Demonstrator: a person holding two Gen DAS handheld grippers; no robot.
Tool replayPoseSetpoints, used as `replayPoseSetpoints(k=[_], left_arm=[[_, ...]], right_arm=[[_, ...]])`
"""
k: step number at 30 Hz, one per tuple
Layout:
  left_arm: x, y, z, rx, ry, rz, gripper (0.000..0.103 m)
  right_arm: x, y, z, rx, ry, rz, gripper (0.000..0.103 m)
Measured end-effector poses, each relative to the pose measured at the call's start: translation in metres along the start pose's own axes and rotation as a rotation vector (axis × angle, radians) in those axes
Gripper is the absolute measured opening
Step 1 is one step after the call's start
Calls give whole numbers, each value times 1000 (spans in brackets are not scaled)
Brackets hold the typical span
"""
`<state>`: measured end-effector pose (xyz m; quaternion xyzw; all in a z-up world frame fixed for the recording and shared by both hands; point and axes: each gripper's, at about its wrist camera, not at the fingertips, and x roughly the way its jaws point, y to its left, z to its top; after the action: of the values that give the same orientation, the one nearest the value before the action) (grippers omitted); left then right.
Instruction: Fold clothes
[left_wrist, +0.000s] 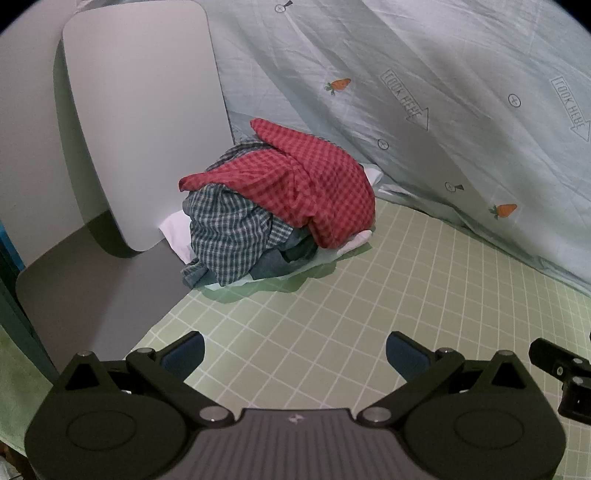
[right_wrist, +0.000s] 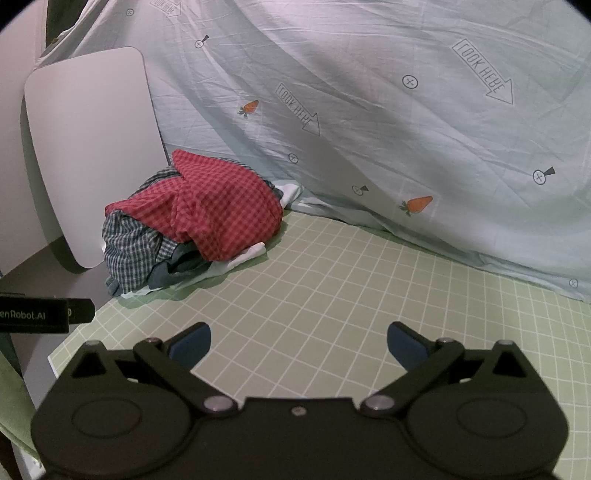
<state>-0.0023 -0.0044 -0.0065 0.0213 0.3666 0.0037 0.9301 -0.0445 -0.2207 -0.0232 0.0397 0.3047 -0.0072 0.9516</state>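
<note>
We find no folding done: the clothes sit in one crumpled heap at the far left of the green grid mat (left_wrist: 332, 295), against the leaning white board (left_wrist: 140, 122). A red checked shirt (left_wrist: 295, 181) lies on top, a dark plaid garment (left_wrist: 229, 229) beneath it, white cloth at the bottom. We judge the whole task outstanding. The left gripper (left_wrist: 295, 354) and right gripper (right_wrist: 298, 345) both hover over bare mat, well apart from the heap, jaws spread wide, holding and touching nothing

R gripper (right_wrist: 298, 341) jaws wide apart over grid mat (right_wrist: 332, 280), clothes pile (right_wrist: 192, 221) beyond.
</note>
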Motion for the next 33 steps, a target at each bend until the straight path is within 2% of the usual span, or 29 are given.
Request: replayPoseSetpoints(k=[13, 18, 26, 33], left_arm=[[19, 2, 7, -8, 41, -12, 103], [48, 11, 21, -56, 87, -30, 103], [112, 43, 58, -182, 140, -42, 103], [184, 97, 120, -314, 106, 51, 103]], right_arm=[[15, 1, 3, 24, -11, -25, 103], [40, -10, 14, 97, 28, 35, 103], [108, -1, 51, -15, 69, 13, 103], [207, 24, 118, -73, 61, 26, 101]])
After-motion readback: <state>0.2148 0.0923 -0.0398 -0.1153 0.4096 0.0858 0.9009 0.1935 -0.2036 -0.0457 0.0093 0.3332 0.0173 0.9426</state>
